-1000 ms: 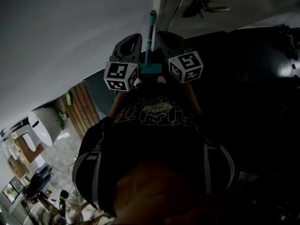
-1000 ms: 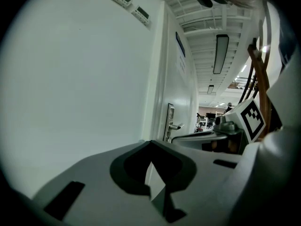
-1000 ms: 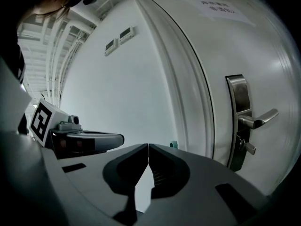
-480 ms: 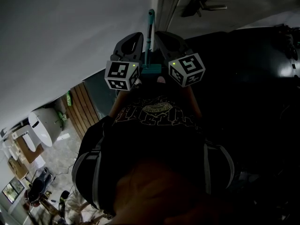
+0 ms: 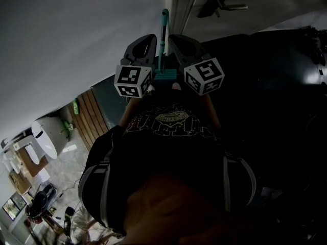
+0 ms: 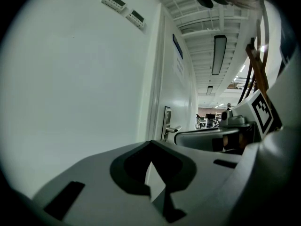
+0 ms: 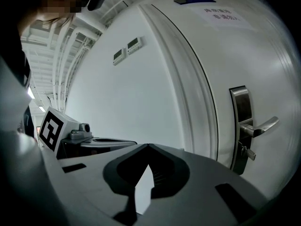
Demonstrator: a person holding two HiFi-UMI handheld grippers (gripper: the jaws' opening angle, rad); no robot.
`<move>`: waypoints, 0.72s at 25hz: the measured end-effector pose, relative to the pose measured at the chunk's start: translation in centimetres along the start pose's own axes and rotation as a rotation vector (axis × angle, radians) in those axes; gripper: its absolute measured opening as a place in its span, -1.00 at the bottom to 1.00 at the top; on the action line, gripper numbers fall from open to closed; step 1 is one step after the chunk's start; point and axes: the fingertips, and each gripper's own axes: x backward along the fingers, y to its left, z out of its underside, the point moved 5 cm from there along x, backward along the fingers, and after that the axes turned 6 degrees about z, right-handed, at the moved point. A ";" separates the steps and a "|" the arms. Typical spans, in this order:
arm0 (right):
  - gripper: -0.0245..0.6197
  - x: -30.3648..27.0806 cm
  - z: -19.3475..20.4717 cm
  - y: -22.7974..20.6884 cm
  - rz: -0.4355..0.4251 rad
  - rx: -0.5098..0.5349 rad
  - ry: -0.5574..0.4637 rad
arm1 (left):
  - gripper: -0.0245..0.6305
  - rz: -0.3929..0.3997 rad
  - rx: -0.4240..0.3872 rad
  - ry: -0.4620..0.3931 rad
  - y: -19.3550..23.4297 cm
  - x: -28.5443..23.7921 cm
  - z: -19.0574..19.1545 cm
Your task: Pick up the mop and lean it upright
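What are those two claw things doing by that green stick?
A person holds a gripper in each hand. The left gripper and right gripper are both shut and empty, one on each side of the mop, whose teal handle stands upright by the white wall beside a door. Neither grips it.

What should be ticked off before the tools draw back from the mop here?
1. Whether the mop stands upright: ok, its teal handle is upright between both tools in the head view.
2. Whether it touches the wall: cannot tell.
3. Whether the left tool is free of it: ok, jaws together, nothing between them.
4. Whether the right tool is free of it: ok, jaws together, empty.
5. Whether its lower end is settled: cannot tell, out of sight.
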 end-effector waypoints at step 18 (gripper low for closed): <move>-0.87 -0.7 0.1 -0.8 -0.027 -0.010 0.010 | -0.78 -0.007 0.008 0.014 0.4 -1.0 0.4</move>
